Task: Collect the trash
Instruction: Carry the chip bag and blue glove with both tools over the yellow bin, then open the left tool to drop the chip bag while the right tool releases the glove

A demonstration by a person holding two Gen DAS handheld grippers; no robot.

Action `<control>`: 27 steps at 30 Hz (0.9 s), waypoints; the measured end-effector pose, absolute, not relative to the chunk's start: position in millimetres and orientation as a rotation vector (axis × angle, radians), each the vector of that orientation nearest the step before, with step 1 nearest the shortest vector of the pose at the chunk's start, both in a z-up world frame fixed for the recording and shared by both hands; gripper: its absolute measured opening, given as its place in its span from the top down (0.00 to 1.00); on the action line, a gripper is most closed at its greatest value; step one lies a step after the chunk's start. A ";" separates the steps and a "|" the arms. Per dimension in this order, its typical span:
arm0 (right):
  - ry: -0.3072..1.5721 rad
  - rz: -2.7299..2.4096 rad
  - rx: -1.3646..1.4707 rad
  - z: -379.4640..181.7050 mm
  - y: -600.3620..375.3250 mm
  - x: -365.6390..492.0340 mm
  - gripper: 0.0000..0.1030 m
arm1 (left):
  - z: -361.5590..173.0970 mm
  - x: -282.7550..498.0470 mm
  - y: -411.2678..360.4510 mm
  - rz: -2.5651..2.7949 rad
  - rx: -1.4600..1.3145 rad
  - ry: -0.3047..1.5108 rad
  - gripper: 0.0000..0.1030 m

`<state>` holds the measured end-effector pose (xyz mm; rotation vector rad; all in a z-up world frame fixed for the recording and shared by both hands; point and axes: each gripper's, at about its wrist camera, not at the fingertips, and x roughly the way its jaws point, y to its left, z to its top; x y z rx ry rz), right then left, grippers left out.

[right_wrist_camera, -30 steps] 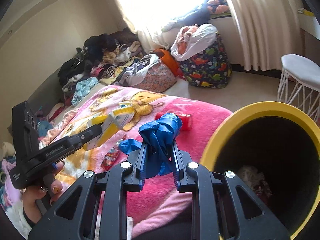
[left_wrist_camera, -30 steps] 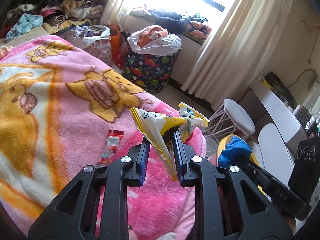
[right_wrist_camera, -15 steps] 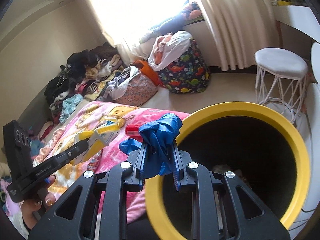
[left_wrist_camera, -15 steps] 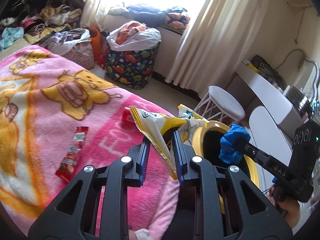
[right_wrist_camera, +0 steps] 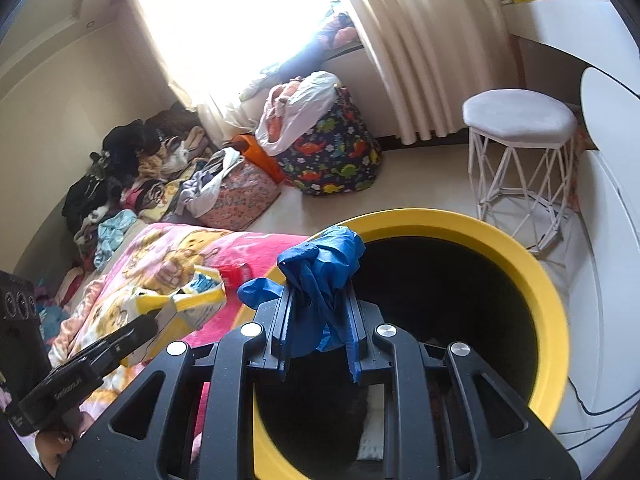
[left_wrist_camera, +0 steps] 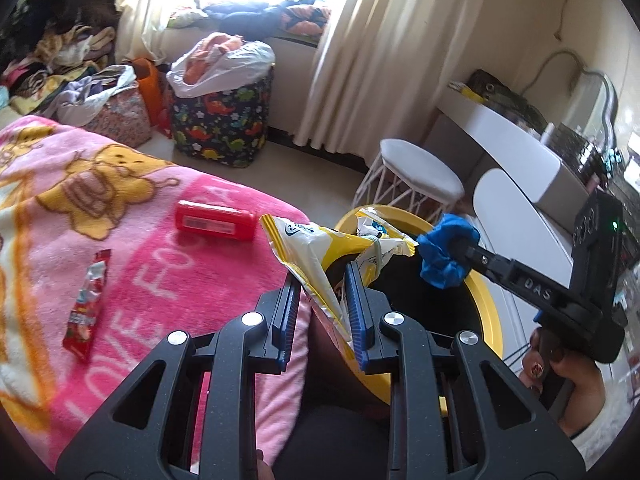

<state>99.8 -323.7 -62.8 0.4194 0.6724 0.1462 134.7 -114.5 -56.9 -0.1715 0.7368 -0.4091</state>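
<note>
Trash for this job is split between my two grippers and the bed. The pink cartoon blanket [left_wrist_camera: 132, 236] fills the left of the left wrist view, and the yellow-rimmed bin [right_wrist_camera: 548, 300] with its dark inside stands just beside the blanket's right edge. A dinosaur-print laundry bag [left_wrist_camera: 218, 128] sits far off by the curtain, and a white stool [right_wrist_camera: 520, 120] stands beyond the bin on the right.

My left gripper [left_wrist_camera: 322, 298] is clamped on a crumpled yellow-and-white snack bag [left_wrist_camera: 320, 246], which sticks up at the bin's near-left rim, over the blanket's edge. My right gripper [right_wrist_camera: 318, 322] is pinched tight on a wad of blue glove [right_wrist_camera: 324, 264], held above the bin's left rim with the open mouth right behind it; the left wrist view shows that same wad over the bin opening.

Lying on the blanket: a red flat pack [left_wrist_camera: 216, 220] near the far right corner, and a red candy wrapper [left_wrist_camera: 88, 304] nearer and to the left, well apart from it.
</note>
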 end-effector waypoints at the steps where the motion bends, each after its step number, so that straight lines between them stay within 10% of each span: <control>1: 0.674 0.138 0.418 -64.0 -326.4 99.9 0.80 | -57.7 134.5 -117.5 -0.415 -0.166 0.740 0.83; 16: 0.674 0.027 0.491 -76.8 -367.9 95.7 0.64 | -74.4 125.7 -176.2 -0.550 -0.030 0.787 0.82; 20: 0.676 0.013 0.499 -79.0 -371.7 94.3 0.47 | -74.1 124.1 -178.7 -0.555 -0.024 0.770 0.46; 27: 0.674 0.073 0.464 -75.5 -355.4 98.4 0.45 | -71.2 129.7 -154.9 -0.476 -0.071 0.739 0.29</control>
